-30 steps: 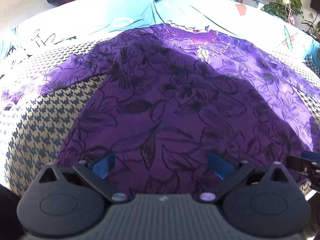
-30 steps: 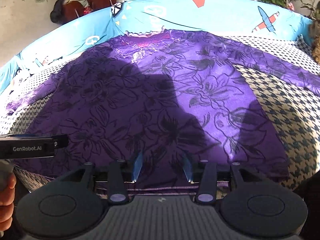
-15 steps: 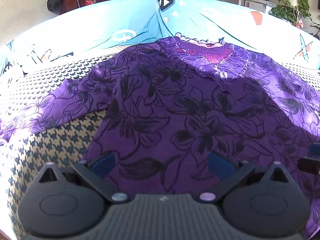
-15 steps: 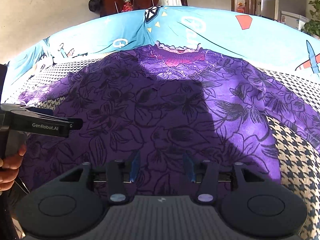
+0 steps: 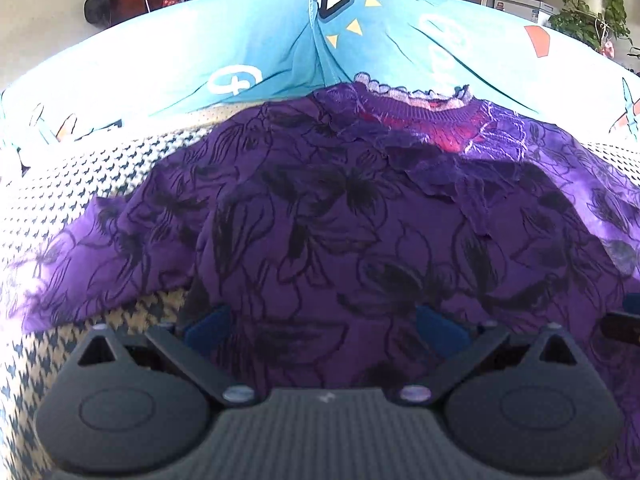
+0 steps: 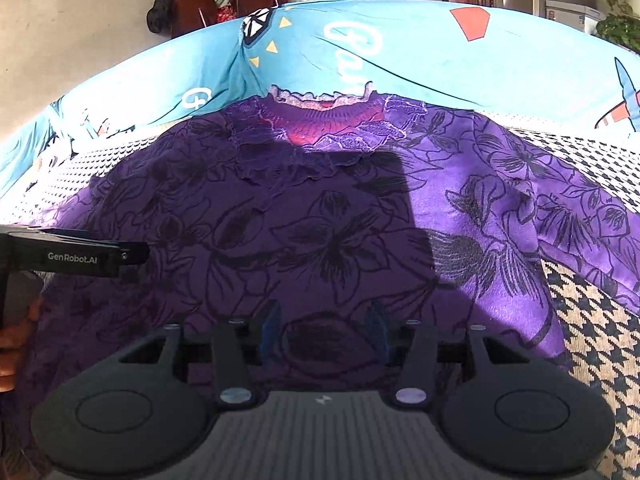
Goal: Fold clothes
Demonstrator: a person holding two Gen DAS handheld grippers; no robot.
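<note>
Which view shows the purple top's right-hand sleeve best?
The right wrist view: the sleeve runs sunlit across the houndstooth cover toward the frame's right edge. The left wrist view shows only its start before the frame cuts it off, though it shows the opposite sleeve well.

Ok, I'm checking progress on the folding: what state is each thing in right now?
Purple top: spread flat, unfolded, neckline away from the grippers.
Left sleeve: stretched out sideways, not folded in.
Left gripper: open wide, holding nothing.
Right gripper: partly open, holding nothing.
</note>
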